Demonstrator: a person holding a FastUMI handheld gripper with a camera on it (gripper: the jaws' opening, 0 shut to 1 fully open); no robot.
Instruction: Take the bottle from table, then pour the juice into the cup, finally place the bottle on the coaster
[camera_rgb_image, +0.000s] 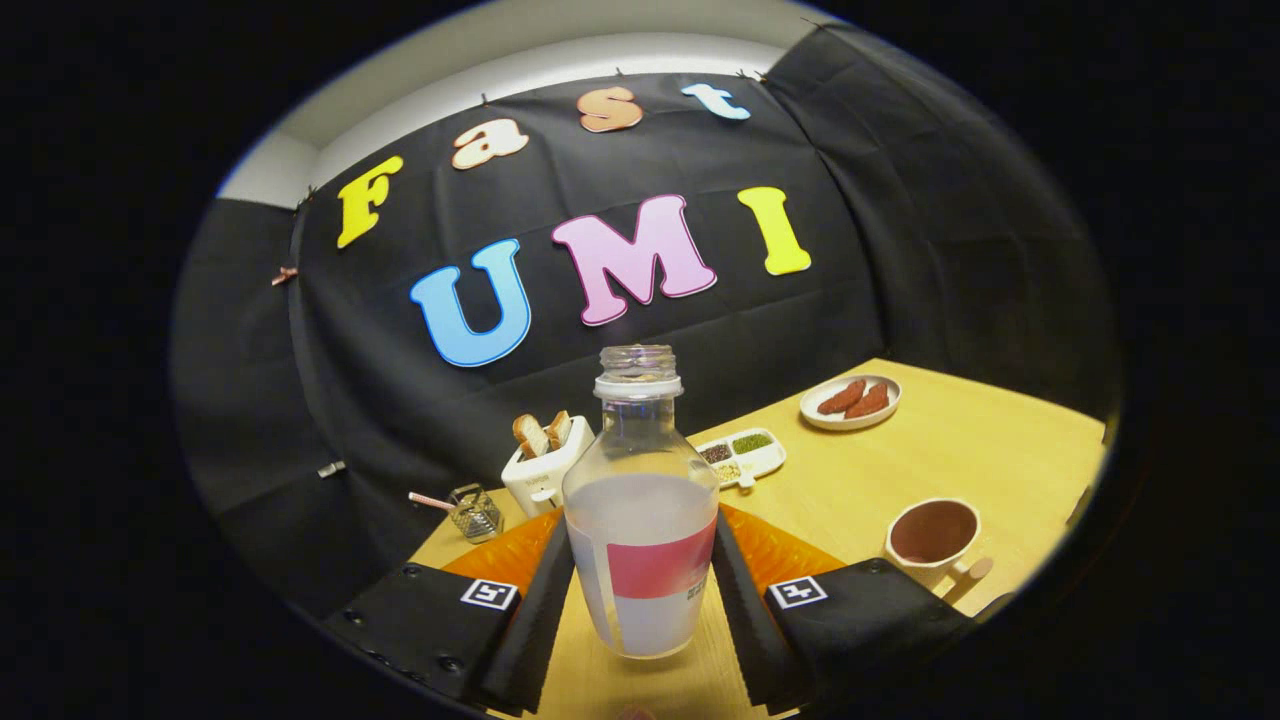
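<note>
An uncapped clear bottle (640, 520) with whitish juice and a pink label hangs above the table, tilted with the whole view. My gripper (640, 590) is shut on the bottle, one finger pressing each side of its body. Behind the bottle and the fingers lies an orange ribbed coaster (790, 550). A cream cup (932, 538) with a dark inside and a handle stands on the wooden table (930, 450), to the right of the fingers.
A white toaster (545, 465) with bread slices stands beyond the bottle to the left, a small metal grater (475, 512) beside it. A white divided dish (745, 455) of seasonings and a plate (850, 400) with red sausages sit farther back on the right.
</note>
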